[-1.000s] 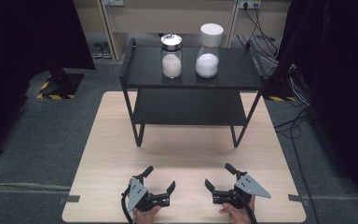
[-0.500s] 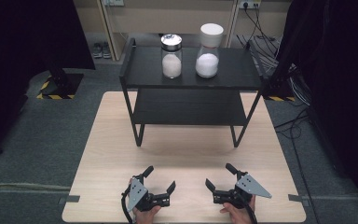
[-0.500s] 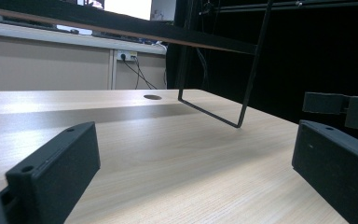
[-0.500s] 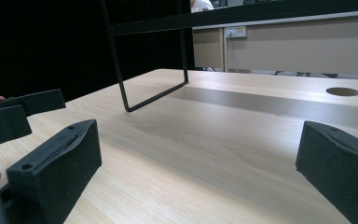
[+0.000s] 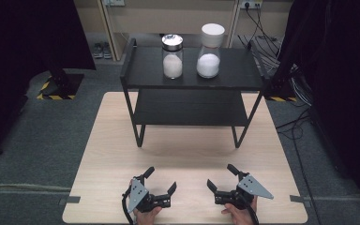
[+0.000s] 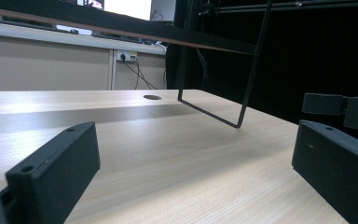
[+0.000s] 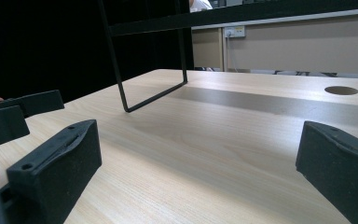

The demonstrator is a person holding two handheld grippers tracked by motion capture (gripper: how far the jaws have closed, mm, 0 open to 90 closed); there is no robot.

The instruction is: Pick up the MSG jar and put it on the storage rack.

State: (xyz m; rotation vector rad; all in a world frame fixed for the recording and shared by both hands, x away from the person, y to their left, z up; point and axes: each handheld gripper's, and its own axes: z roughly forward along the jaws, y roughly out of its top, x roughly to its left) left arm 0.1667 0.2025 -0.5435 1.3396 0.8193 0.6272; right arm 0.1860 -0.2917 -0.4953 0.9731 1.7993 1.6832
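Both my grippers, left [image 5: 158, 182] and right [image 5: 221, 177], sit wide open and empty at the table's near edge. The jars [image 5: 172, 56] stand upright on the far shelf top [image 5: 145, 70], straight ahead, neither hand really nearer.

Grey carpet floor [image 5: 37, 136], beige back wall [image 5: 168, 14]

Your left tool [image 5: 161, 179] and right tool [image 5: 223, 175] rest side by side at bench [image 5: 103, 154] near edge, well apart. Shelf rack [image 5: 136, 70] stands at far end. On its top shelf: jar [image 5: 172, 56] left, just beside second jar [image 5: 209, 50] right
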